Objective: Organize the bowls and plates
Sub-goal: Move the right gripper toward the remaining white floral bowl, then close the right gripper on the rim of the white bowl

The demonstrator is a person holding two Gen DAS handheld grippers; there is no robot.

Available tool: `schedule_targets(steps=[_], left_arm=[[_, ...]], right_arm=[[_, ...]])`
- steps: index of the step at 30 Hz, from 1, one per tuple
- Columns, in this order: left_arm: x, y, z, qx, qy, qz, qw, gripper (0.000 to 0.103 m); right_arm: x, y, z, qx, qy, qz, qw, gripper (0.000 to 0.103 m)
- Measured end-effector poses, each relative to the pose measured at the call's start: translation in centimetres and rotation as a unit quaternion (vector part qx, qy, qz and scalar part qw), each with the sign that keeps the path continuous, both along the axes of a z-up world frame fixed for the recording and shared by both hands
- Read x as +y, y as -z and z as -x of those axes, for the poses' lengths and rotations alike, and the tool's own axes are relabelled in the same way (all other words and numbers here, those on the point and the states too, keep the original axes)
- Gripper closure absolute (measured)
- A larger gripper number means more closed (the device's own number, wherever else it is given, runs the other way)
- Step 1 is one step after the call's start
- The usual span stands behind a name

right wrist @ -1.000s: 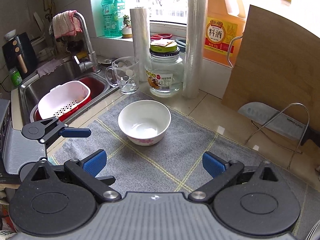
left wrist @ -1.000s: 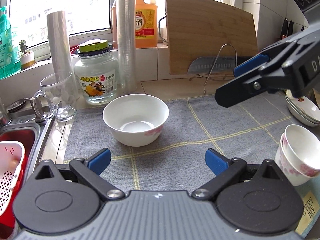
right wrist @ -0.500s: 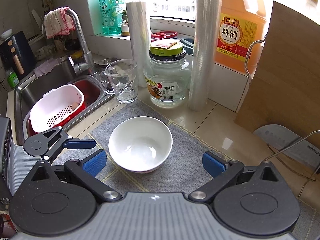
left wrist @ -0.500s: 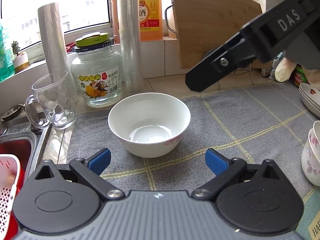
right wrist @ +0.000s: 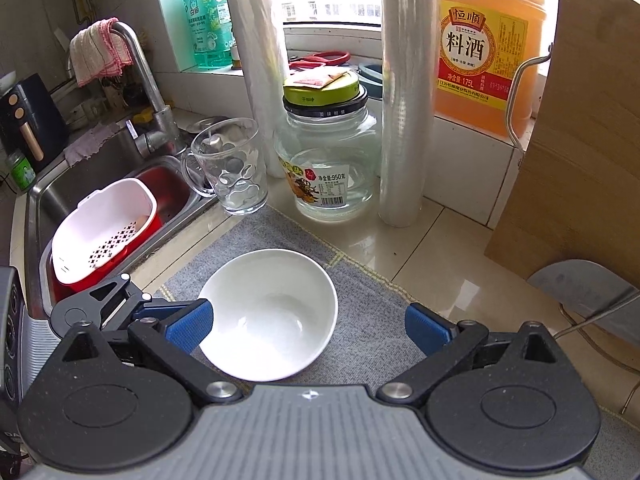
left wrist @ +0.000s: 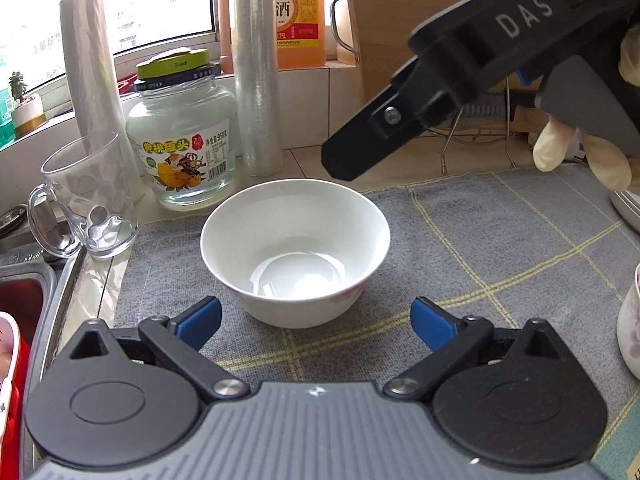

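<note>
left gripper [left wrist: 316, 320] released, just short of bowl [left wrist: 296, 248] | bowl empty on mat [left wrist: 500, 240], mid-scene | right gripper [right wrist: 306, 328] spread wide above it, probably going for the rim, so pinch one wall square | jar [left wrist: 182, 136] behind, stay off it

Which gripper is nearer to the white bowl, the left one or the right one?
The right gripper, it seems. It hangs above the white bowl, open, its left finger over the rim. The left gripper, open too, sits just short of the bowl.
</note>
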State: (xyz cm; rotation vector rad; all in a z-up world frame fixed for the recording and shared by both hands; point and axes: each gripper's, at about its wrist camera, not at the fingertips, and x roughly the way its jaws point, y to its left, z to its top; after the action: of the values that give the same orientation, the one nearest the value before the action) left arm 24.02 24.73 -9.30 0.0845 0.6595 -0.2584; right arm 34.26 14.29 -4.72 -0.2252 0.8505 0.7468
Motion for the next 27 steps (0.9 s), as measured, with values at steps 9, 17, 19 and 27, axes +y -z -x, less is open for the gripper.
schedule_targets(steps=[9, 17, 19, 27], left_arm=[[0.0, 0.5, -0.4, 0.004, 0.001, -0.006, 1.0000, 0.003], [-0.1, 0.6, -0.6, -0.004, 0.000, -0.013, 0.9999, 0.003], [0.0, 0.6, -0.8, -0.006, -0.002, -0.014, 0.9999, 0.003], [0.1, 0.8, -1.0, -0.011, -0.006, -0.012, 0.9998, 0.003]], right_arm=[[0.8, 1.0, -0.6, -0.001, -0.001, 0.014, 1.000, 0.000], [1.9, 1.2, -0.7, -0.006, -0.031, 0.034, 0.999, 0.000], [2.2, 1.4, -0.7, -0.007, -0.037, 0.035, 0.999, 0.000], [2.8, 1.9, -1.2, 0.003, -0.053, 0.027, 0.998, 0.002]])
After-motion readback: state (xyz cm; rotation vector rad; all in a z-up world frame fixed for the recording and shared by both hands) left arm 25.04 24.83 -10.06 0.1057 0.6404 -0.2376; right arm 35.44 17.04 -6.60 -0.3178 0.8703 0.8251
